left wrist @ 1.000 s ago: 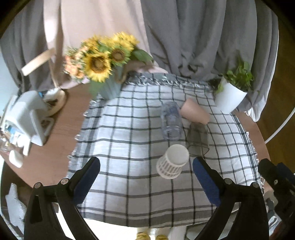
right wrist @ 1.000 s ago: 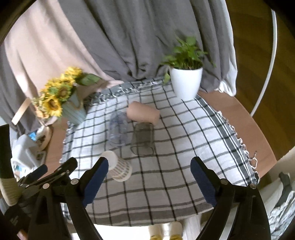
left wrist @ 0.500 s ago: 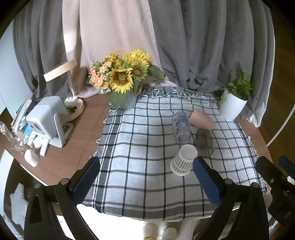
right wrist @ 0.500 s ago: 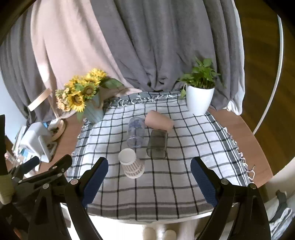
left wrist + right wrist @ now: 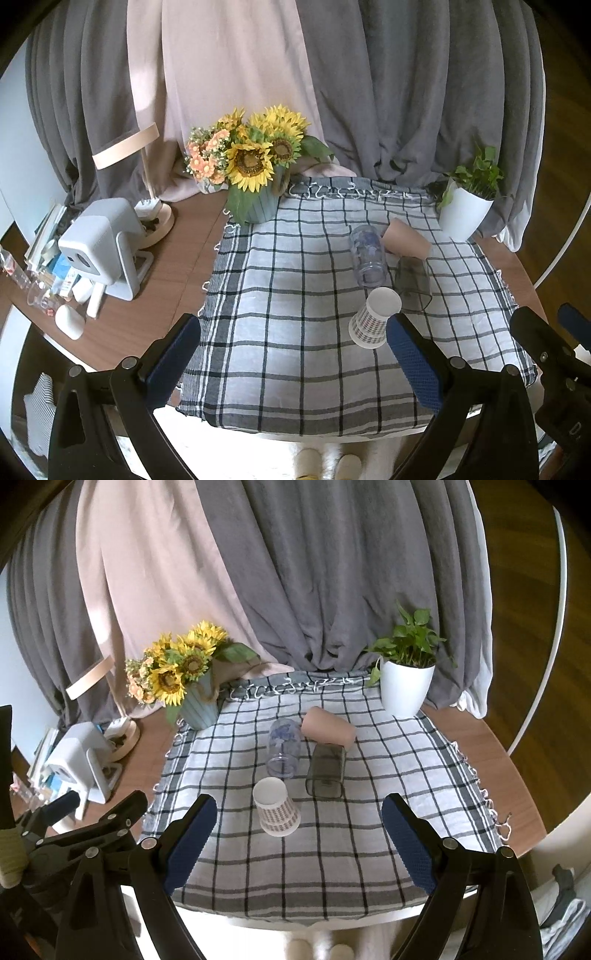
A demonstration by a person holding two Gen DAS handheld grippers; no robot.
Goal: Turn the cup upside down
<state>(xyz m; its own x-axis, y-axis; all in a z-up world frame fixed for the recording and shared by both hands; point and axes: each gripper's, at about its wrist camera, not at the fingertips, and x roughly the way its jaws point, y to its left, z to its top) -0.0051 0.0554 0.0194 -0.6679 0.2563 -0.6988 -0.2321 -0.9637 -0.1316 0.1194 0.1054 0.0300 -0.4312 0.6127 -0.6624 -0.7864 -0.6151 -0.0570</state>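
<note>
- Right wrist view: the paper cup [image 5: 276, 806] is seen already mouth-down on the checked cloth [image 5: 369, 849], toward the table's near edge, its long axis upright and slightly tilted.
- It lies ahead of the right gripper [image 5: 295, 834], left of centre, and beside the left gripper's [image 5: 291, 350] right finger [image 5: 413, 365].
- Both grippers are held wide open, empty, above the near edge.
- Three other cups lie sideways behind.
</note>
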